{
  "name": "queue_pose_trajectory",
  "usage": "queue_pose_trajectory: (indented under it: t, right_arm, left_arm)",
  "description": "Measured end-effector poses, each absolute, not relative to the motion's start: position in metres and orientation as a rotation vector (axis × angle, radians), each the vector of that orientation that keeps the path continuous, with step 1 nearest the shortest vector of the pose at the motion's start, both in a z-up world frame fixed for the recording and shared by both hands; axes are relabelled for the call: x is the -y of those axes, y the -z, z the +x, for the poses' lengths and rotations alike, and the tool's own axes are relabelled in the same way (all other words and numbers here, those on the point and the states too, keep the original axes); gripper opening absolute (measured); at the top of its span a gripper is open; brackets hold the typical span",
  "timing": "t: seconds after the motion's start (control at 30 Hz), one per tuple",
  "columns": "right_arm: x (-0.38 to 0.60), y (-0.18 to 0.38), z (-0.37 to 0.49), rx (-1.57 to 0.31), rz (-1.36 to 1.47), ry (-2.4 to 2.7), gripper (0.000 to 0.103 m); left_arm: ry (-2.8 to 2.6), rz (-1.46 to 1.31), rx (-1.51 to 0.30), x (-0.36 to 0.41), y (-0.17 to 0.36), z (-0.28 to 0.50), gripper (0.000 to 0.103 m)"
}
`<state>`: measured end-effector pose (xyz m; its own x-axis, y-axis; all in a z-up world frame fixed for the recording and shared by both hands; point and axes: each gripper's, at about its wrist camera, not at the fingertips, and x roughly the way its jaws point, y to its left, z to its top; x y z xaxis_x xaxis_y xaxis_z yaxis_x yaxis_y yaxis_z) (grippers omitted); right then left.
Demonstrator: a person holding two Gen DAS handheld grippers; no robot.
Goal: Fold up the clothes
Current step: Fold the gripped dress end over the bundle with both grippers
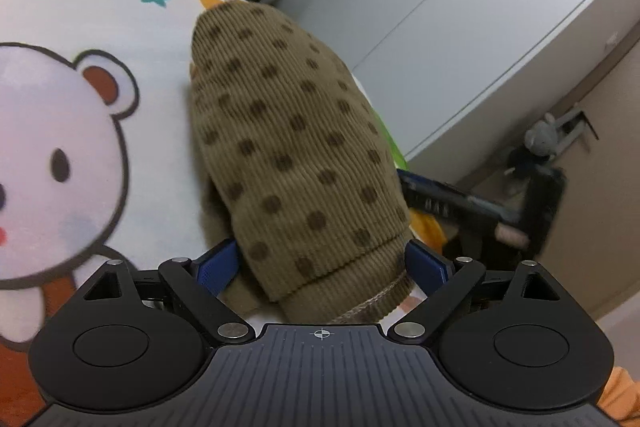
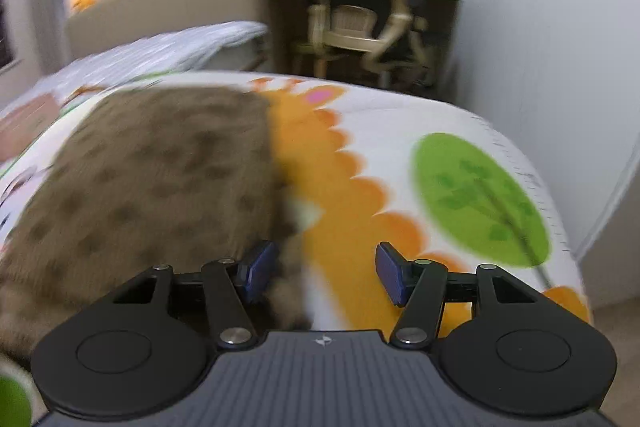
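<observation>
A brown ribbed garment with dark dots point(image 1: 288, 155) lies on a cartoon-print bedspread point(image 1: 60, 131). My left gripper point(image 1: 322, 259) is open, its blue pads either side of the garment's hemmed end, which bulges between them. In the right wrist view the same garment point(image 2: 152, 179) lies blurred at the left. My right gripper point(image 2: 324, 273) is open just right of the garment's edge, its left pad point(image 2: 258, 269) against the cloth, its right pad over the orange print.
The bedspread point(image 2: 460, 131) drops off at its right edge toward a white wall. A beige chair point(image 2: 360, 23) and a desk stand beyond the bed. A white wardrobe point(image 1: 480, 7) and a dark object on the floor point(image 1: 460, 203) are to the right.
</observation>
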<state>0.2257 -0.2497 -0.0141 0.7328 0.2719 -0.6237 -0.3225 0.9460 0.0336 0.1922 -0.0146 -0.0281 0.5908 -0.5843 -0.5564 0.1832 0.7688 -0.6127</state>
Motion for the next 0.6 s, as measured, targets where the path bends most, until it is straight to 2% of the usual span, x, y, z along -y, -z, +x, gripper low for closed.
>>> queue_pose_trajectory:
  t: [0.17, 0.27, 0.37, 0.53, 0.6]
  right_arm:
    - [0.223, 0.009, 0.198, -0.687, -0.123, -0.425, 0.052]
    - [0.226, 0.001, 0.180, -0.639, -0.201, -0.393, 0.052]
    - [0.231, -0.016, 0.149, -0.530, -0.288, -0.350, 0.052]
    - [0.205, -0.030, 0.111, -0.447, -0.373, -0.498, 0.052]
    - [0.185, -0.020, 0.107, -0.443, -0.443, -0.527, 0.052]
  left_arm:
    - [0.377, -0.504, -0.778, -0.002, 0.012, 0.190, 0.093]
    - [0.327, -0.469, -0.743, -0.018, 0.002, 0.179, 0.093]
    - [0.298, -0.318, -0.692, -0.015, -0.010, 0.162, 0.092]
    - [0.248, 0.017, -0.627, 0.004, -0.014, 0.145, 0.079]
    - [0.243, 0.095, -0.602, 0.012, -0.011, 0.143, 0.078]
